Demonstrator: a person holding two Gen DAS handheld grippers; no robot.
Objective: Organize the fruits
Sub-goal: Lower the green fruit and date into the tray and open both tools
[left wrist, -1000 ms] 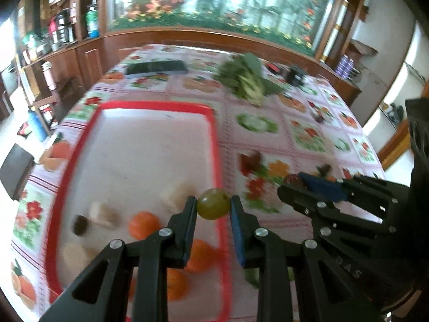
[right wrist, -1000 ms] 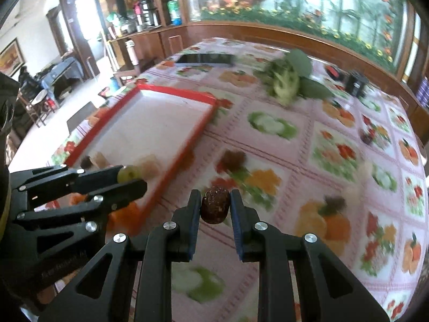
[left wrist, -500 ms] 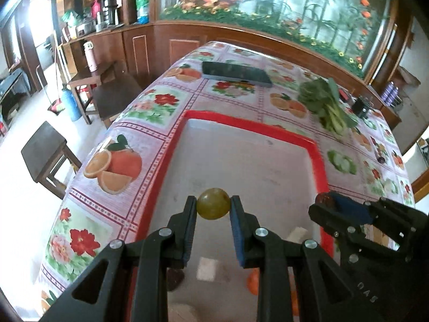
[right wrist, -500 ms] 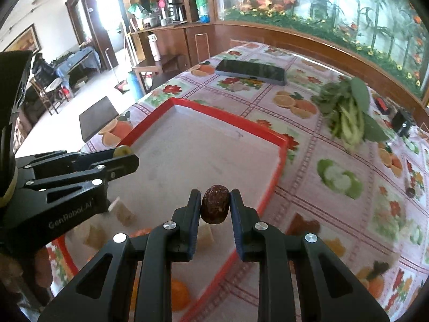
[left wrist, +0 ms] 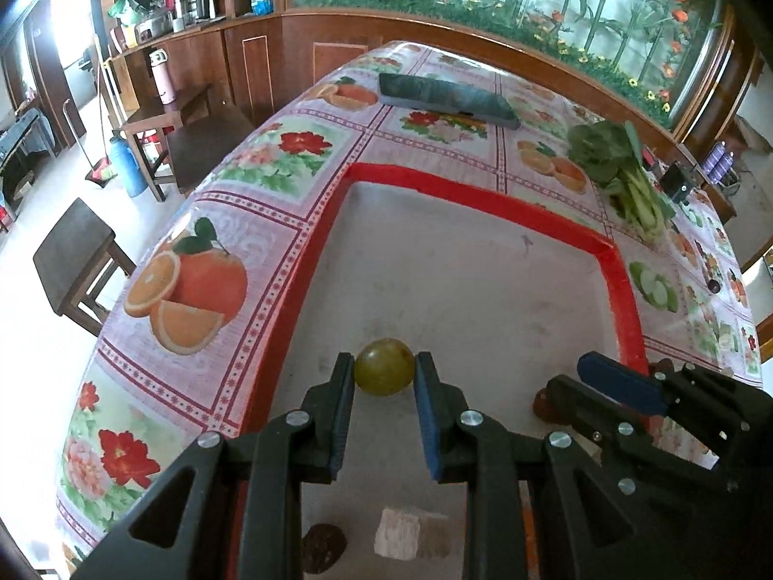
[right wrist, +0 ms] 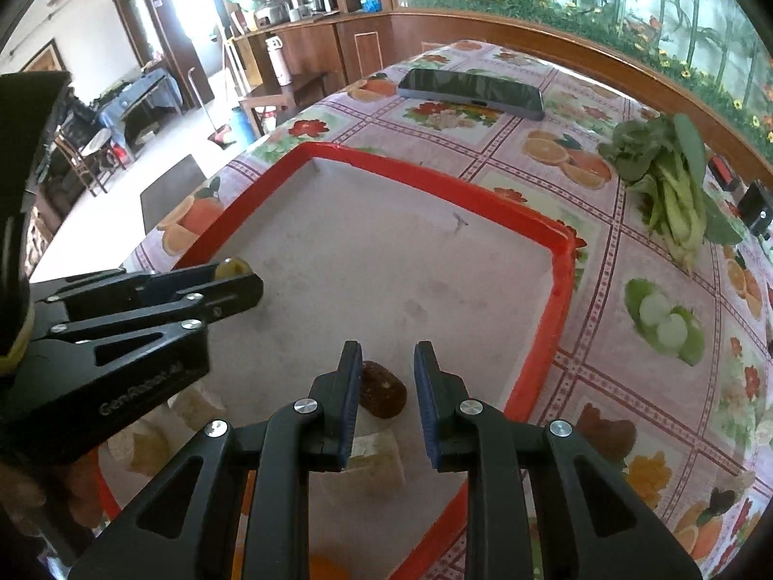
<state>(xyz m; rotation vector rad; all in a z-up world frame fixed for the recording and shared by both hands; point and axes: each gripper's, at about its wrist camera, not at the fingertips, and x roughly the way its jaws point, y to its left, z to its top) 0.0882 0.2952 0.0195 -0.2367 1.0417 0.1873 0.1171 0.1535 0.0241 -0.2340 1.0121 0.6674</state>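
Two black grippers hang over the red-rimmed white tray (left wrist: 464, 191): the left gripper (left wrist: 384, 379) is clamped on a round green grape (left wrist: 385, 369) near the tray's left rim, while the right gripper (right wrist: 384, 362) has its jaws drawn close around a wrinkled brown date (right wrist: 386, 391), with a gap showing at the right pad

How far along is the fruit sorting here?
Done: pale cubes and an orange lie in the red tray. In hand: left gripper holds a green grape over the tray; a brown date sits low in the right gripper, grip unclear. Left: setting both down.
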